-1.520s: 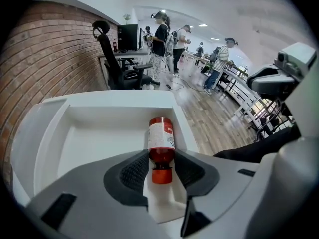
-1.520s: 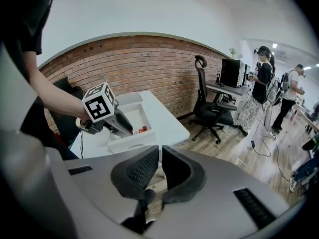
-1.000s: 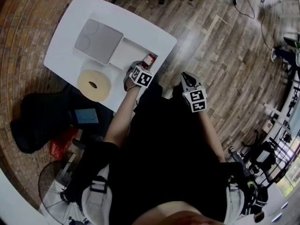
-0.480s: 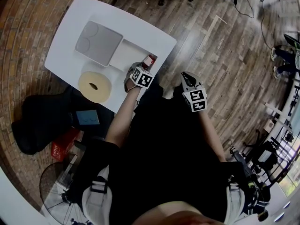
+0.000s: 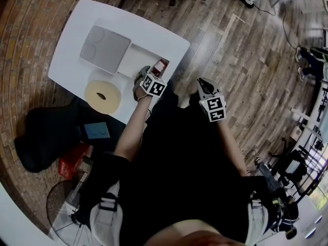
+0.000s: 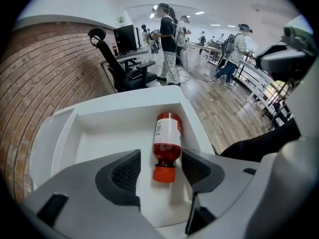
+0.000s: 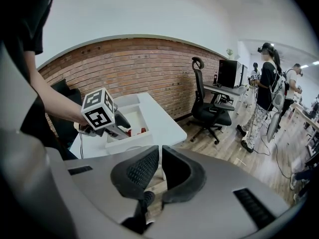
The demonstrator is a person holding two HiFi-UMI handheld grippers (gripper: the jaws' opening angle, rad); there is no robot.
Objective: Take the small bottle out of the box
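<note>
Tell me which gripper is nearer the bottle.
Left. The left gripper hangs over the box, jaws just opened wider, the bottle lying with its cap between them. The right gripper, shut, is off the table.

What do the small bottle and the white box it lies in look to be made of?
The small bottle: translucent red body with soft highlights, plastic or glass, I can't tell which; its label is white and printed, probably paper; its cap is opaque orange, likely plastic. The box: plain matte white with rounded, moulded-looking corners, likely plastic, possibly coated card.
</note>
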